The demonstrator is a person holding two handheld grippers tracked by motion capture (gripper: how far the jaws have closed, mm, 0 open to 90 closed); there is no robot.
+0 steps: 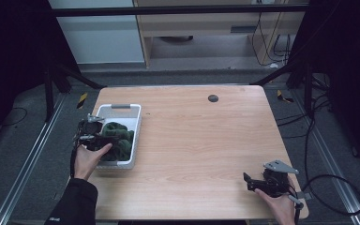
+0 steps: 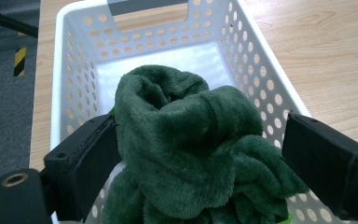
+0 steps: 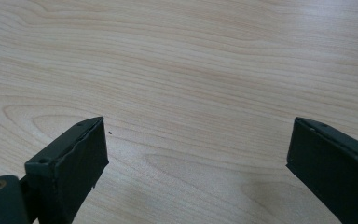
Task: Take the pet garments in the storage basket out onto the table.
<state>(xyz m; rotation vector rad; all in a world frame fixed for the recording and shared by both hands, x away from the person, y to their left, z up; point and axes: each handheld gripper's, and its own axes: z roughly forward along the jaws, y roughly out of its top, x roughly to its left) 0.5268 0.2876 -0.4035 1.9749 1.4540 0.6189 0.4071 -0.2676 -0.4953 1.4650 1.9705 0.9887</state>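
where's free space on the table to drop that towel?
Bare wood runs from the white basket to the right tool, and up to the small black disc near the far edge. Crowded only at the left edge: the left tool stands open around the green towel in the basket.

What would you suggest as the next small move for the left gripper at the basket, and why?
Probably close the left gripper on the green towel. Its jaws stand open on either side of the bunched cloth in the white basket; the left jaw seems to touch it and the right stands apart, so nothing is gripped yet. The right gripper is open over bare table.
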